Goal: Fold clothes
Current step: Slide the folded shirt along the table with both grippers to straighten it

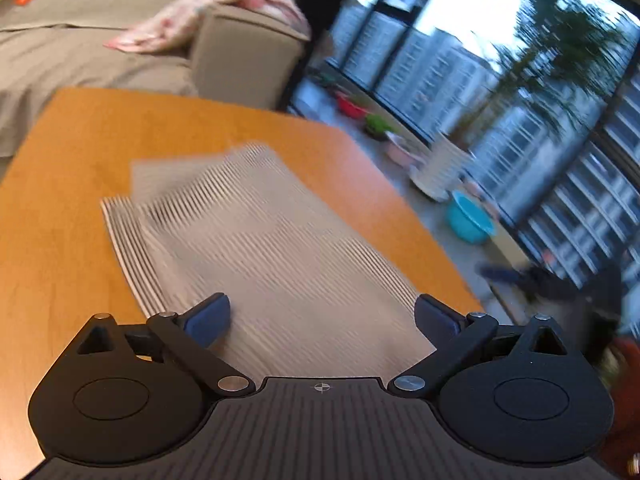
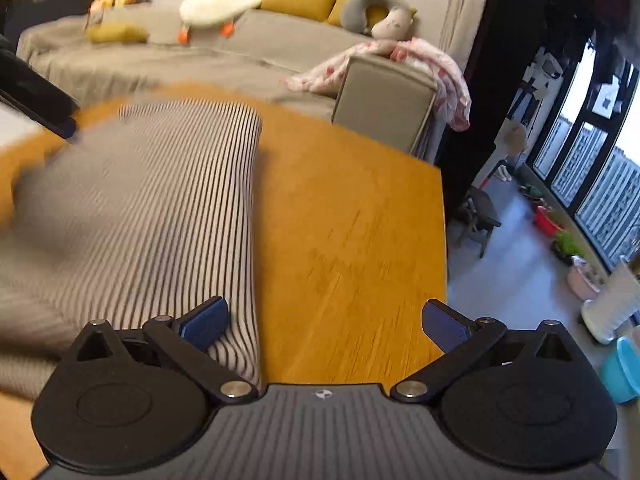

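Note:
A striped grey-and-white garment [image 1: 256, 248] lies folded on the orange wooden table [image 1: 80, 152]. My left gripper [image 1: 322, 316] is open and empty, hovering over the garment's near end with its blue pads on either side. In the right wrist view the same garment [image 2: 152, 208] covers the table's left part. My right gripper [image 2: 324, 322] is open and empty; its left pad [image 2: 206, 322] is over the garment's right edge, and the right pad is over bare table [image 2: 352, 216]. Both views are motion-blurred.
A beige sofa [image 2: 248, 44] with a pink blanket [image 2: 424, 60] over its armrest stands behind the table. Plush toys and yellow cushions lie on it. Basins, including a teal one [image 1: 470, 220], and pots sit on the floor by the windows. A dark object [image 2: 36, 96] shows at far left.

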The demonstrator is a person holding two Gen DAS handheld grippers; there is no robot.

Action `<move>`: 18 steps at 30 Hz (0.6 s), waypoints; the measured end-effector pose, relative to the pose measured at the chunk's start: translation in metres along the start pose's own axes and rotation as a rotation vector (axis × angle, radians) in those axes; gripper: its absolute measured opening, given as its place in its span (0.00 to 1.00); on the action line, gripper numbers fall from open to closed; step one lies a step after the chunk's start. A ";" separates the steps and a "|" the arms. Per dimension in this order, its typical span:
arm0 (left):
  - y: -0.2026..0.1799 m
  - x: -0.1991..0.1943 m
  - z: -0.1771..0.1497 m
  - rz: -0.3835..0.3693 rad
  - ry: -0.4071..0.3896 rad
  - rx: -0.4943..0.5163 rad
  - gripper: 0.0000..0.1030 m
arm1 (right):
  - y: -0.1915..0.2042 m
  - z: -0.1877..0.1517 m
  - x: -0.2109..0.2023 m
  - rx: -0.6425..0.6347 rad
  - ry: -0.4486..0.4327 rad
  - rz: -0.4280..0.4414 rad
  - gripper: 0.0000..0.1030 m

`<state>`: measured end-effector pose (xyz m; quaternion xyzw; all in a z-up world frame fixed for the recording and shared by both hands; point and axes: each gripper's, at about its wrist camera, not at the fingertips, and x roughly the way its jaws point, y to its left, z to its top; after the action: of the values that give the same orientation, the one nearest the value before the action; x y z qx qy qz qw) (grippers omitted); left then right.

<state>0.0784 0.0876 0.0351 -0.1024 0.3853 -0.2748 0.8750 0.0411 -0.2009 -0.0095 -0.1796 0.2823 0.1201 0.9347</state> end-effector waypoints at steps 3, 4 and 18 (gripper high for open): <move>-0.015 0.003 -0.020 0.029 0.063 0.096 0.98 | 0.007 -0.003 -0.005 -0.024 -0.016 -0.035 1.00; -0.019 0.008 -0.024 0.065 0.080 0.140 0.98 | 0.008 -0.003 -0.006 -0.025 -0.014 -0.040 1.00; 0.004 0.020 -0.010 0.248 0.038 0.144 1.00 | 0.001 -0.021 -0.019 0.299 0.096 0.153 1.00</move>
<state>0.0837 0.0801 0.0141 0.0141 0.3907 -0.1936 0.8998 0.0146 -0.2109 -0.0154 -0.0219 0.3542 0.1390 0.9245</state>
